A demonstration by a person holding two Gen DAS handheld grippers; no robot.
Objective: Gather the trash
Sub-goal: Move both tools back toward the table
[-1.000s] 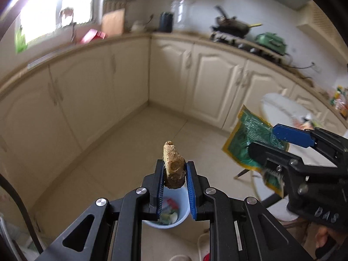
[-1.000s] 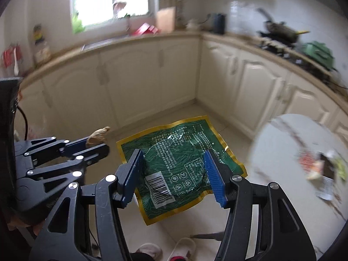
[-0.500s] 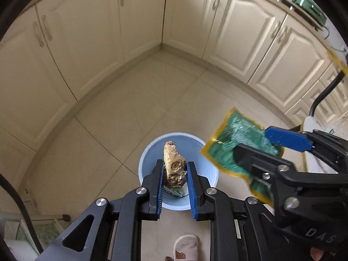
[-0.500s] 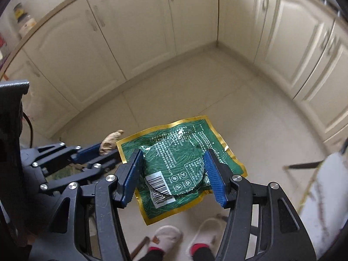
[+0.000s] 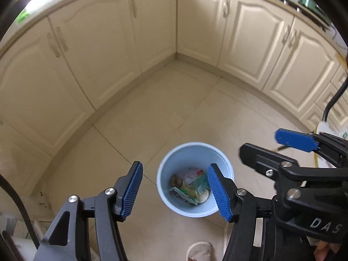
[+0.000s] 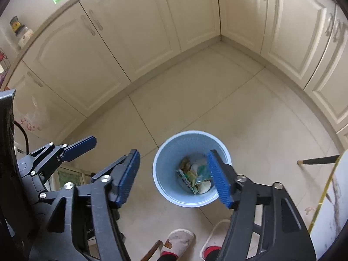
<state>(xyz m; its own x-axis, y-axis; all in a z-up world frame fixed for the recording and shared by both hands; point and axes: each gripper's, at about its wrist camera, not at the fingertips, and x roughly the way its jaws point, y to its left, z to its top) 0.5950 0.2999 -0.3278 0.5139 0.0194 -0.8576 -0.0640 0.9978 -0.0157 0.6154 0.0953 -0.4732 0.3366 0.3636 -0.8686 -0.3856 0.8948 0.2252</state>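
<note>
A light blue bin (image 5: 195,150) stands on the tiled floor right below both grippers. Inside it lie a brown lump (image 5: 175,180), a green wrapper (image 5: 199,181) and other scraps. My left gripper (image 5: 174,166) hangs over the bin, its jaws opening with nothing between them. The right gripper (image 6: 173,154) is also above the bin (image 6: 189,134), jaws opening and empty; the green wrapper (image 6: 202,169) lies below it among the scraps. In the left wrist view the right gripper (image 5: 260,141) shows at the right edge. One of the left gripper's fingers (image 6: 78,149) shows at the left of the right wrist view.
Cream cabinet doors (image 5: 250,32) wrap around the floor corner beyond the bin. A person's slippered feet (image 6: 178,239) stand just in front of the bin. A white round table (image 6: 330,206) with a yellow rim and a black leg (image 6: 317,159) lie to the right.
Both grippers opened over the bin. The brown lump left the left jaws and the green wrapper left the right jaws; both now lie in the bin. Both views tilted further down.
</note>
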